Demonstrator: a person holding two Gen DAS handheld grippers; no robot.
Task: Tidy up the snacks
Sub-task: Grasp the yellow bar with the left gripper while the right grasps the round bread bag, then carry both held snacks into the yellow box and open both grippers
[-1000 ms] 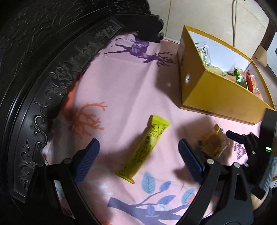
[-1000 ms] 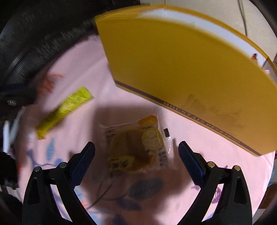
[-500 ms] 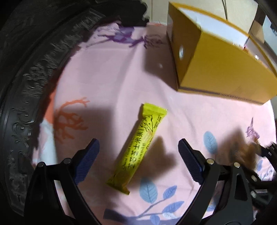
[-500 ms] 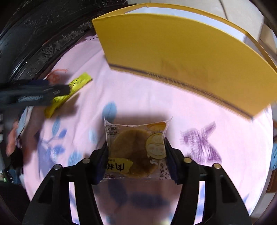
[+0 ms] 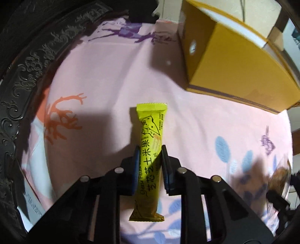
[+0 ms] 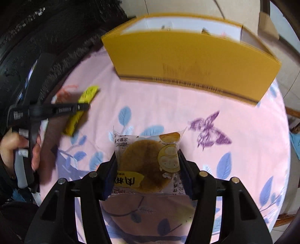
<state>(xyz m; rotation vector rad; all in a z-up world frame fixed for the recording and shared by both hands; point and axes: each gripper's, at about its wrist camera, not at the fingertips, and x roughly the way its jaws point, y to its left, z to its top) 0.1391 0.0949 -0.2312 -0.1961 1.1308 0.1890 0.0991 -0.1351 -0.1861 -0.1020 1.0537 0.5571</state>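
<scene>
My left gripper (image 5: 149, 152) is shut on a long yellow snack bar (image 5: 151, 150) and holds it over the pink printed cloth (image 5: 105, 78). My right gripper (image 6: 147, 157) is shut on a clear packet with a round brown cake (image 6: 145, 163), held above the cloth. The yellow cardboard box (image 6: 187, 58) stands ahead of it, open at the top with snacks inside; it also shows at the upper right of the left wrist view (image 5: 236, 75). The left gripper (image 6: 82, 107) with the bar (image 6: 82, 108) shows at the left of the right wrist view.
A dark carved wooden rim (image 5: 28, 65) curves around the cloth's left and far side. A tiled floor (image 5: 234, 7) lies beyond the box. The person's hand (image 6: 11, 148) shows at the far left of the right wrist view.
My left gripper has closed on the yellow bar, which now points straight ahead. My right gripper, shut on the cake packet half a second ago, has lifted it back from the box.
</scene>
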